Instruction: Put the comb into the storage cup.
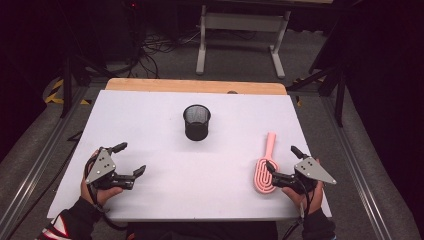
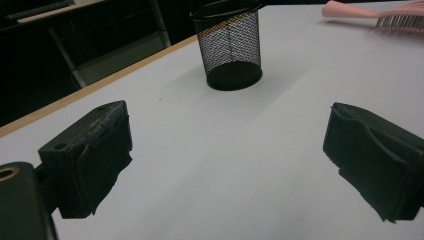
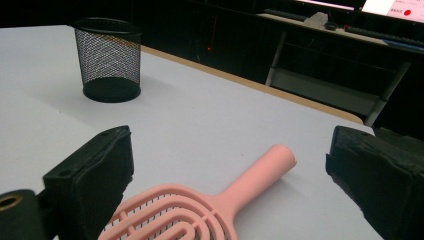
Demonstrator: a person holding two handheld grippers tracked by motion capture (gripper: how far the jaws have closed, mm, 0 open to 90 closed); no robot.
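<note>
The pink hairbrush (image 1: 264,170) lies flat on the white table (image 1: 165,200), its slotted head just ahead of my right gripper (image 1: 283,165) and its handle pointing away from me toward the far edge. In the right gripper view the brush head (image 3: 175,215) sits low between my two black fingers (image 3: 95,180), nearer the left one, with the handle running out past the fingertips; neither pad touches it. Those fingers are spread wide, with nothing pinched.

Farther off, well beyond the fingertips and to their left, stands the black mesh cup (image 1: 196,122), upright and apart from the brush.

My left gripper (image 1: 131,160) hovers over bare table, well apart from the brush. Its fingers (image 2: 90,155) are spread wide too, empty, and the cup (image 2: 230,45) stands straight ahead between them, farther out.
</note>
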